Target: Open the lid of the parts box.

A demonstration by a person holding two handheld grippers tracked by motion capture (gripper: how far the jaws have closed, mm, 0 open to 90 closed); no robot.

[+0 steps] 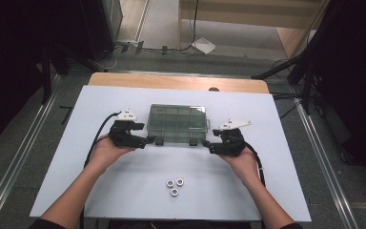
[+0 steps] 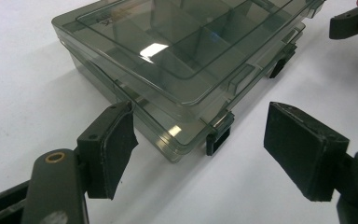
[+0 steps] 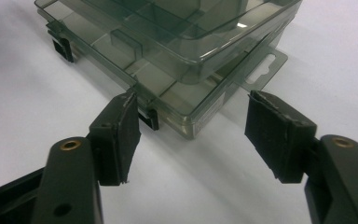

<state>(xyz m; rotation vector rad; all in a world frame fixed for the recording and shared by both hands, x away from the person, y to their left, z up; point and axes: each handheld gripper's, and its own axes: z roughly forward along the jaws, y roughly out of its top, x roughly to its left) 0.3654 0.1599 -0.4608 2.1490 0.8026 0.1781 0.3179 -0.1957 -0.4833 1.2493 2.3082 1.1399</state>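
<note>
Clear compartment box (image 1: 177, 123) lid down, both tongs (image 1: 148, 140) (image 1: 206, 143) released at its corners, three nuts (image 1: 174, 185) nearby.

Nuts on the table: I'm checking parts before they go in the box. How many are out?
3. The nuts lie clustered on the white table near its front edge: one at left, one at right, one nearest the person. The closed box could hide more.

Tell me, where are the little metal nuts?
In the high view, the three nuts lie together on the white table, nearer the person than the clear box.
</note>
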